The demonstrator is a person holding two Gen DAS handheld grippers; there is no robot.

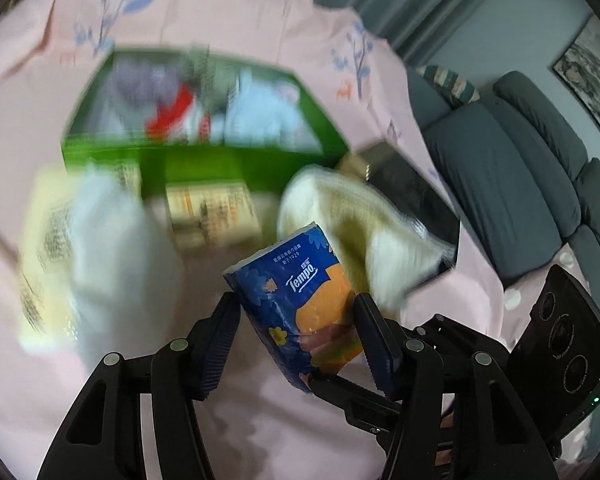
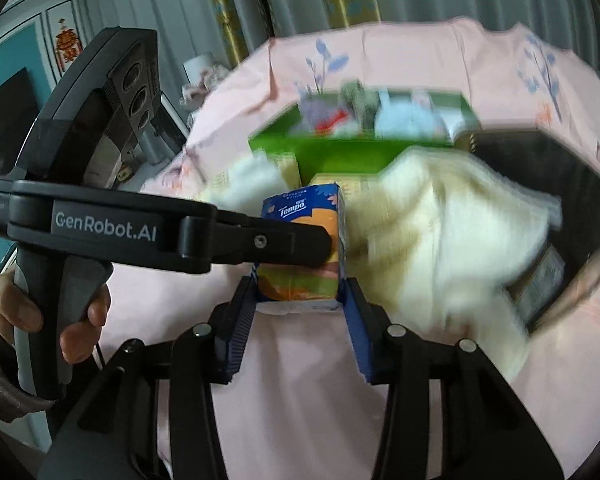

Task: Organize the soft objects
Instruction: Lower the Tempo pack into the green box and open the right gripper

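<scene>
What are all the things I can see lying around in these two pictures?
tissue pack: one, blue and orange, marked Tempo, between the pads of both tools
green box: one, open, behind the pack, with blurred white, grey and red soft items inside
cream cloth: one, fluffy, right of the pack, lying over the edge of a dark box
dark box: one, black, right of the green box
white soft item: one, left of the pack, too blurred to name
pink cloth: one, blue flower print, covers the surface under everything
grey sofa: one, at the far right
left tool: black, closed on the pack
right tool: black, closed on the pack
hand: one, on the left tool's handle
</scene>
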